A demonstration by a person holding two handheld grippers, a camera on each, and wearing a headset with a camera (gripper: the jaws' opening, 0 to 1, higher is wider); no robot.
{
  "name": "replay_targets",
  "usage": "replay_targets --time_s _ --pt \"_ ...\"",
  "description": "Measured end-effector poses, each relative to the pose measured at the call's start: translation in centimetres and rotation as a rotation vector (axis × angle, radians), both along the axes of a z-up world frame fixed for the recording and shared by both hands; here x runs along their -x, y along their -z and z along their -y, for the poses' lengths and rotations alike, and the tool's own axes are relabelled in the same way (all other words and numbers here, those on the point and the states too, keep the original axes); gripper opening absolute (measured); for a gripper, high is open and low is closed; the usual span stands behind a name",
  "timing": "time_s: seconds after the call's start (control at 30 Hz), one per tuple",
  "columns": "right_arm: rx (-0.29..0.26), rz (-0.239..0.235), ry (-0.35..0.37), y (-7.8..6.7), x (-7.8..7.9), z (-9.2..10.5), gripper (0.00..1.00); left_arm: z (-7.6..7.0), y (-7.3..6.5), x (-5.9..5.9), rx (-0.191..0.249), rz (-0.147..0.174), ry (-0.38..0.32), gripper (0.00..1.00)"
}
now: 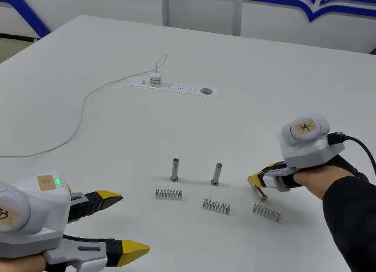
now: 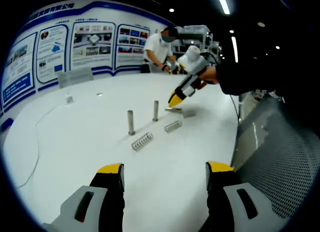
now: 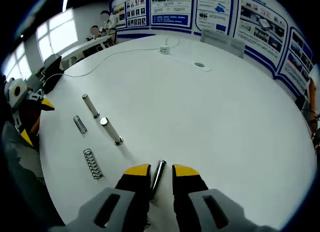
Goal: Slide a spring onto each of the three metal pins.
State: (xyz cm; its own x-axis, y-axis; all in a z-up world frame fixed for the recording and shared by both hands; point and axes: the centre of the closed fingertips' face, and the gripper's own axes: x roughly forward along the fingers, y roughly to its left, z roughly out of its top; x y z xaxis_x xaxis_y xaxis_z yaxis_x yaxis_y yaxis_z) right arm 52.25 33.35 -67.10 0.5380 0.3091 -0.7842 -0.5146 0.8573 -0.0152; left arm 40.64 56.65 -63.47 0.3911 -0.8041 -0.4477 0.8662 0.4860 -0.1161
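Pin [image 3: 159, 171] partly hidden between yellow tips of right tool [image 1: 256, 180]

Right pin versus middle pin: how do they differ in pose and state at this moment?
The right pin leans tilted; the middle pin stands upright. The right pin is held between the jaws of the right gripper; the middle pin stands free of both grippers. Shared: both are bare metal pins, and the springs lie apart from them on the table.

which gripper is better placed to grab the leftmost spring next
Left. The left gripper is open and free, nearest the leftmost spring; the right gripper has its jaws closed on the tilted pin.
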Motion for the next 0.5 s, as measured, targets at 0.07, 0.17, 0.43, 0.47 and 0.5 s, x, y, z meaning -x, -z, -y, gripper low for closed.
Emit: replay_targets --time_s 0.07,0.17,0.43,0.47,0.5 --pt "0.004 -0.012 0.012 0.2 -0.1 -0.1 0.18 0.0 0.0 0.0 -0.001 0.000 0.000 0.67" --pt "0.006 -0.029 0.024 0.6 -0.3 -0.3 0.17 0.0 0.0 0.0 -0.002 -0.001 0.000 0.67" --pt "0.023 -0.074 0.067 1.3 -0.5 -0.3 0.14 -0.1 0.0 0.0 0.000 -0.002 -0.003 0.66" --pt "0.026 -0.080 0.071 1.4 -0.5 -0.3 0.14 -0.1 0.0 0.0 0.000 -0.003 -0.004 0.66" --pt "0.035 -0.088 0.074 1.6 -0.5 -0.2 0.13 -0.2 0.0 0.1 0.000 -0.003 -0.005 0.66"
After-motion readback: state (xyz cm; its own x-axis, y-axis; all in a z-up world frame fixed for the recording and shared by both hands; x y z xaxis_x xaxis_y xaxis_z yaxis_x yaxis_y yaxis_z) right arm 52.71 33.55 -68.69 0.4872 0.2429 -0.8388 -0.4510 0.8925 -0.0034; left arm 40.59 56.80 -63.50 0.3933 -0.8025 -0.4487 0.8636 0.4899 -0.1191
